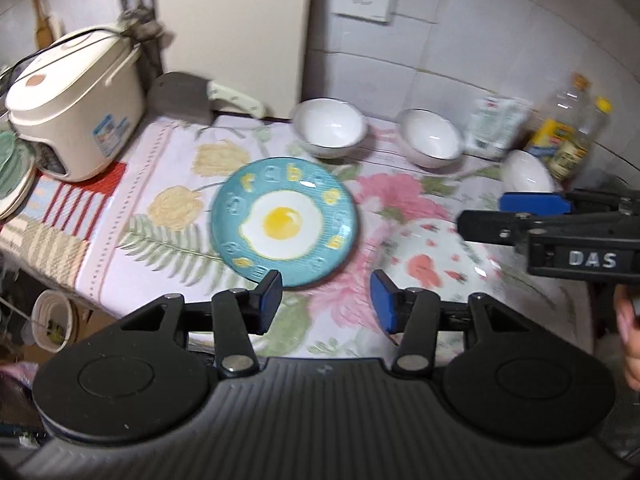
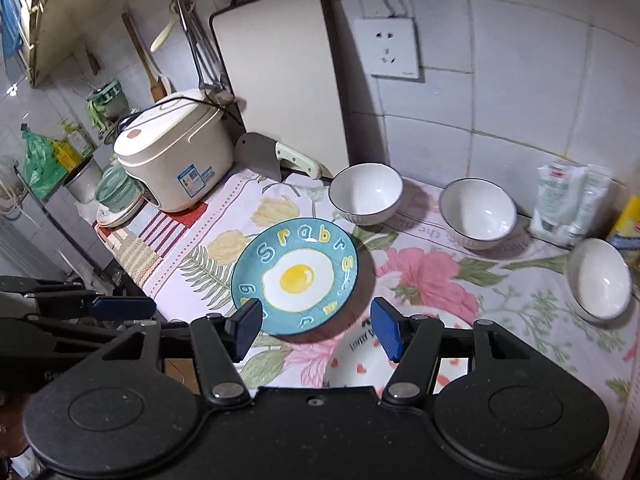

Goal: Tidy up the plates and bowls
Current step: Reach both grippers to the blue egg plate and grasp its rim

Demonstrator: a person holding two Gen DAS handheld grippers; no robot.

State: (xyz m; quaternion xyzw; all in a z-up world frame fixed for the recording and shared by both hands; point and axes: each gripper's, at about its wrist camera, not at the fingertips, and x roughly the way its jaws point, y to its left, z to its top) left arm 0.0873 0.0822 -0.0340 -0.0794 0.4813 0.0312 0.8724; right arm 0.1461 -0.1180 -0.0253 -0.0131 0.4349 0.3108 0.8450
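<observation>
A blue plate with a fried-egg picture (image 1: 284, 220) (image 2: 298, 276) lies flat on the flowered cloth. Partly under my right gripper sits a white plate with red hearts (image 1: 432, 264) (image 2: 360, 364). Three white bowls stand along the back: left (image 1: 330, 126) (image 2: 366, 192), middle (image 1: 432, 138) (image 2: 478, 212) and right (image 1: 526, 172) (image 2: 600, 278). My left gripper (image 1: 326, 300) hovers open above the blue plate's near edge, holding nothing. My right gripper (image 2: 316, 326) (image 1: 504, 214) is open and empty too, between the two plates.
A rice cooker (image 1: 76, 108) (image 2: 176, 152) stands at the left, with a cleaver (image 2: 276, 158) and an upright cutting board (image 2: 280, 80) behind it. Oil bottles (image 1: 568, 132) and white bags (image 2: 568, 204) crowd the back right. A green colander (image 2: 118, 192) sits on stacked plates at far left.
</observation>
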